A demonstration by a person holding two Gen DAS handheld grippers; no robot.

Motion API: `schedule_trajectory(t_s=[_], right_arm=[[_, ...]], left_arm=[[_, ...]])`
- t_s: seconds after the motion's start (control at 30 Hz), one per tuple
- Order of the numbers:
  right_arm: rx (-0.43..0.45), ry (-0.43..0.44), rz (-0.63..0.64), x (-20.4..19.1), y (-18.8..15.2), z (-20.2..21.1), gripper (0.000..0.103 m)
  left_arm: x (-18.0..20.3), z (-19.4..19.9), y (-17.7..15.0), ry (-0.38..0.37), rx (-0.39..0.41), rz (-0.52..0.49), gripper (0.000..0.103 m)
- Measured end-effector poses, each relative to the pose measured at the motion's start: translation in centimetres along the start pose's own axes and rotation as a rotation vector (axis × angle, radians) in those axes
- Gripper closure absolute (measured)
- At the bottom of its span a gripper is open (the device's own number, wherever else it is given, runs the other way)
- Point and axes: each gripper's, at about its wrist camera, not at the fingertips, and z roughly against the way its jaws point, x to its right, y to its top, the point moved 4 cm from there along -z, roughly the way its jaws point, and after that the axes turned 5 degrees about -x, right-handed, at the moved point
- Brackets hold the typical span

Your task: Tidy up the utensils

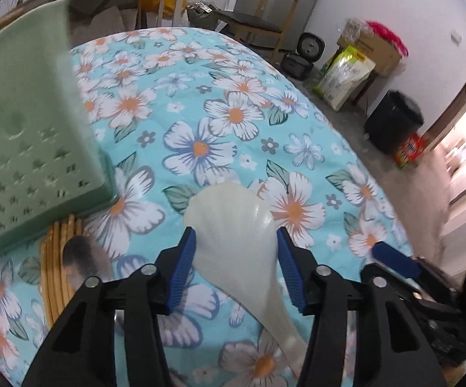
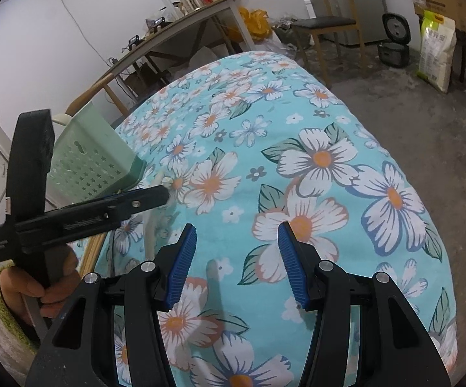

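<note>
In the left wrist view a white plastic rice paddle point(image 1: 233, 225) lies on the flowered tablecloth, its blade between the open blue pads of my left gripper point(image 1: 236, 235); whether the pads touch it I cannot tell. A green perforated utensil basket point(image 1: 23, 135) stands at the left, also seen in the right wrist view point(image 2: 87, 158). Wooden chopsticks point(image 1: 55, 274) and a metal spoon point(image 1: 84, 258) lie in front of the basket. My right gripper point(image 2: 236, 235) is open and empty above the cloth. The left gripper's body point(image 2: 71, 216) shows at the left there.
The table point(image 2: 329, 161) is covered by a turquoise flowered cloth and drops off at the right to a concrete floor. A wooden chair point(image 1: 265, 25), a black bin point(image 1: 394, 122), bags and a desk point(image 2: 184, 25) stand beyond it.
</note>
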Motion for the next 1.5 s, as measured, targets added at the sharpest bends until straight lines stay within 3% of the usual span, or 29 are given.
schedule_trajectory(t_s=[0.23,0.33,0.5,0.73,0.87,0.93,1.27,1.37,1.5], right_arm=[[-0.002,0.011,0.004,-0.4,0.1,-0.1,0.052],[-0.003,0.015,0.005,-0.6,0.0,-0.1,0.052],[0.002,0.014,0.006,-0.7,0.0,0.2,0.052],[-0.006,0.022,0.007,-1.1,-0.3,0.1,0.052],[-0.004,0.014,0.020,-1.4,-0.5,0.3,0.052],[-0.002,0.010,0.021,-1.5,-0.4,0.4,0.052],[0.015,0.041,0.048,-2.8,0.6,1.0,0.057],[0.006,0.099,0.069,-4.0,1.4,0.6,0.060],[-0.065,0.249,0.098,-6.8,2.7,-1.4,0.060]], left_arm=[[-2.3,2.0,-0.5,-0.104,0.010,0.115,0.062],[-3.1,1.8,-0.5,-0.142,-0.006,0.157,0.068],[-4.2,1.8,-0.8,-0.171,-0.021,0.234,0.075],[-5.2,0.6,-0.4,-0.133,-0.054,0.251,0.077],[-5.9,-0.2,-0.6,-0.096,-0.078,0.284,0.094],[-6.2,0.1,-0.7,-0.100,-0.075,0.293,0.096],[-6.7,7.7,-1.4,-0.166,0.053,0.305,0.097],[-8.2,10.9,-2.2,-0.167,0.109,0.325,0.097],[-11.1,14.2,-3.7,-0.140,0.173,0.382,0.097]])
